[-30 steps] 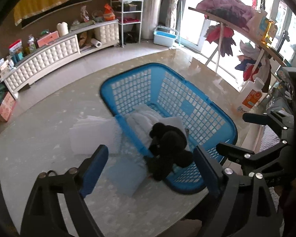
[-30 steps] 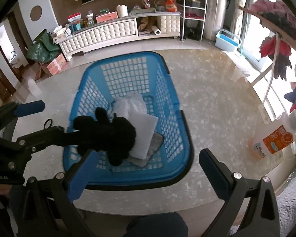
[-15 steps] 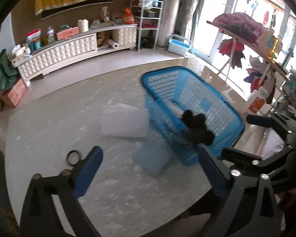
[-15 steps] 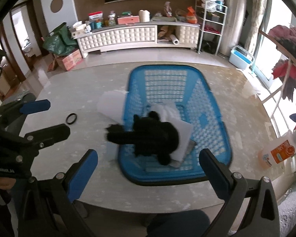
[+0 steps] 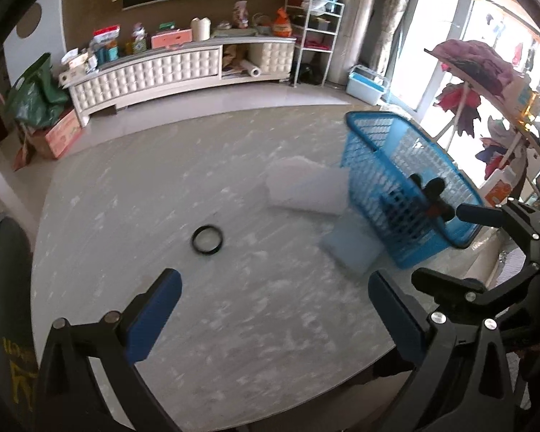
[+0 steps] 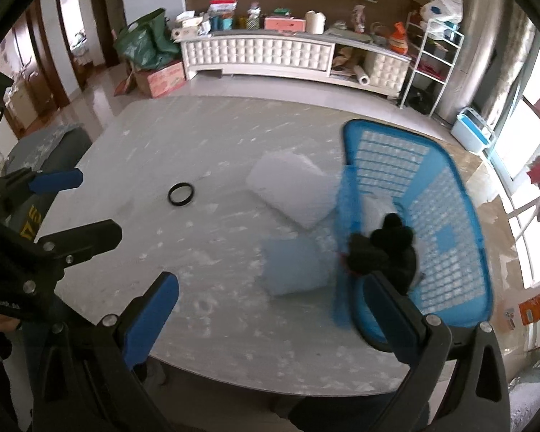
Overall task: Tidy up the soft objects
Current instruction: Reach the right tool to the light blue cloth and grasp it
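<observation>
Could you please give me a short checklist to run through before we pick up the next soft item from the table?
1. Left gripper empty and open: ok, fingers wide apart with nothing between them.
2. Right gripper empty and open: ok.
3. Black plush toy inside the blue basket: ok, though part of it sits near the rim.
4. White pad and light blue pad reachable: ok, both lie on the table beside the basket.
5. Pads clear of the basket wall: cannot tell, the edges are blurred.
6. Black ring out of the way: ok, it lies apart from both pads.
</observation>
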The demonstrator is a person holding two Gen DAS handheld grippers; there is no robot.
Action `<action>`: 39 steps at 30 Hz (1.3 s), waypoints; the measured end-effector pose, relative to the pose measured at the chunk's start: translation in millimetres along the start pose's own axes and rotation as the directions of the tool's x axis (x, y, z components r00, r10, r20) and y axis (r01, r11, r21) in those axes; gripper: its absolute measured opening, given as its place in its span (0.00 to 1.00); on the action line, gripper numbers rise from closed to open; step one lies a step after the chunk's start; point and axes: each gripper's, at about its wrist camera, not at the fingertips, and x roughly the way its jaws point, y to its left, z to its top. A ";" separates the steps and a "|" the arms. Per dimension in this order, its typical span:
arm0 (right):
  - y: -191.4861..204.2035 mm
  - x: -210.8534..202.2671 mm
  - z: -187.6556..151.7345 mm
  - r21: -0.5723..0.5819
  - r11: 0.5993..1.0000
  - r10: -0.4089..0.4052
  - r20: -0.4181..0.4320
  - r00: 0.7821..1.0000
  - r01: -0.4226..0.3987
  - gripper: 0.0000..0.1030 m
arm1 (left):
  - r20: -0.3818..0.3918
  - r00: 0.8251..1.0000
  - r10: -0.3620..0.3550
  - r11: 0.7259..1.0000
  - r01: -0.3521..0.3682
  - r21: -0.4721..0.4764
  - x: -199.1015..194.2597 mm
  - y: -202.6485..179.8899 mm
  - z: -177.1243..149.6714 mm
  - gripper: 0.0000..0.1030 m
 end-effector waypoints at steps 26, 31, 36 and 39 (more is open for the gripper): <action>17.2 150.7 13.0 0.031 1.000 0.013 -0.221 0.975 -0.007 0.99 | -0.146 0.988 0.042 0.998 -0.050 -0.050 96.2 57.5 -28.9 1.00; 7.5 175.8 14.3 0.067 0.998 -0.001 -0.246 0.969 0.018 0.84 | -0.183 0.983 0.029 0.999 -0.037 -0.040 114.3 62.0 -24.2 1.00; -2.1 192.5 16.2 0.089 0.996 -0.006 -0.267 0.964 0.031 0.71 | -0.197 0.979 0.051 0.999 -0.052 -0.001 125.2 68.8 -16.8 1.00; -3.6 202.5 14.1 0.106 0.994 -0.003 -0.280 0.960 0.034 0.59 | -0.202 0.977 0.062 0.998 -0.064 0.000 131.7 76.4 -10.3 1.00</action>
